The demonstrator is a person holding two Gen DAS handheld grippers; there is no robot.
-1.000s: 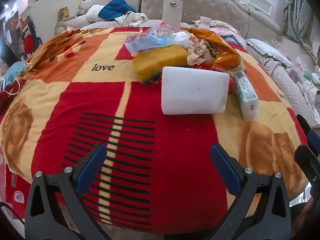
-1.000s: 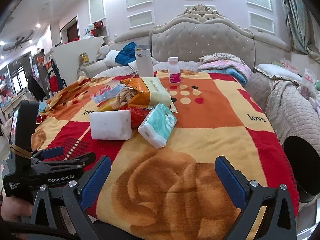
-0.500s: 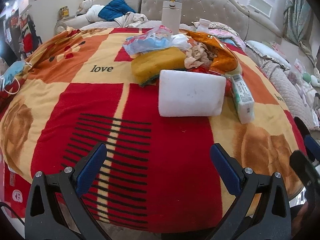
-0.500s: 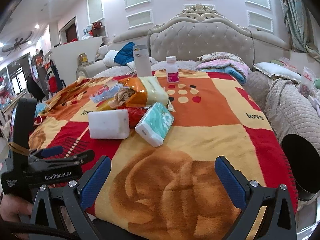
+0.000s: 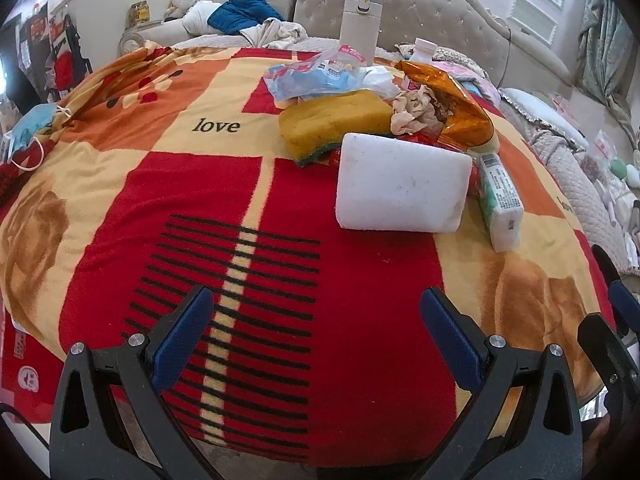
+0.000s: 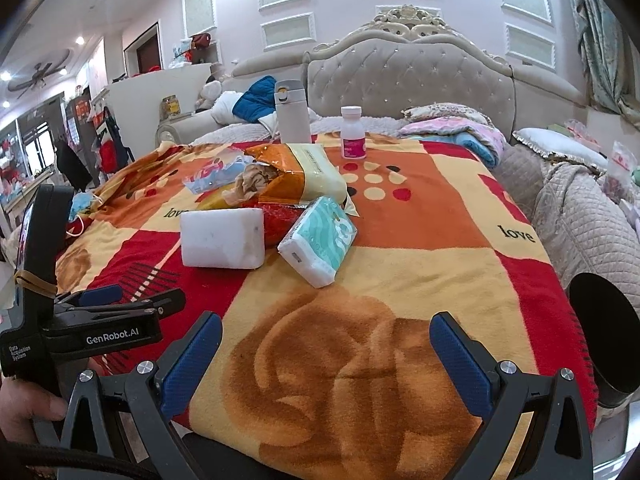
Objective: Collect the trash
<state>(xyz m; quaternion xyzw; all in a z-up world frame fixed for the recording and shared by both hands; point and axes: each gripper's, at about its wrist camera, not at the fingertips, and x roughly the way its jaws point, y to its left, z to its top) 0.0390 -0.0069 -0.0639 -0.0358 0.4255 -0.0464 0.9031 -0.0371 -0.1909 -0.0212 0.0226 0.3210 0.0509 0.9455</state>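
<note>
A pile of litter lies mid-table on the red and yellow blanket [image 5: 224, 184]: a white foam block [image 5: 400, 186] [image 6: 223, 238], a yellow sponge [image 5: 334, 120], crumpled brown paper [image 5: 416, 110] [image 6: 252, 180], an orange wrapper [image 5: 460, 116] [image 6: 284, 164], a clear plastic bag [image 5: 316, 76] [image 6: 212, 172] and a teal tissue pack [image 5: 500, 200] [image 6: 320, 236]. My left gripper [image 5: 316, 328] stands open near the front edge, well short of the pile. My right gripper [image 6: 326, 356] is open too, over the brown patch, with nothing between its fingers.
A white flask [image 6: 292, 110] [image 5: 358, 24] and a pill bottle [image 6: 353, 132] stand at the table's far side. A blue face mask [image 5: 28, 132] lies at the left edge. A black round bin [image 6: 606, 340] sits low on the right. Sofas with cushions ring the table.
Both grippers have edged slightly forward toward the pile; the pile looks a little nearer. Both stay open and nothing on the table has moved.
</note>
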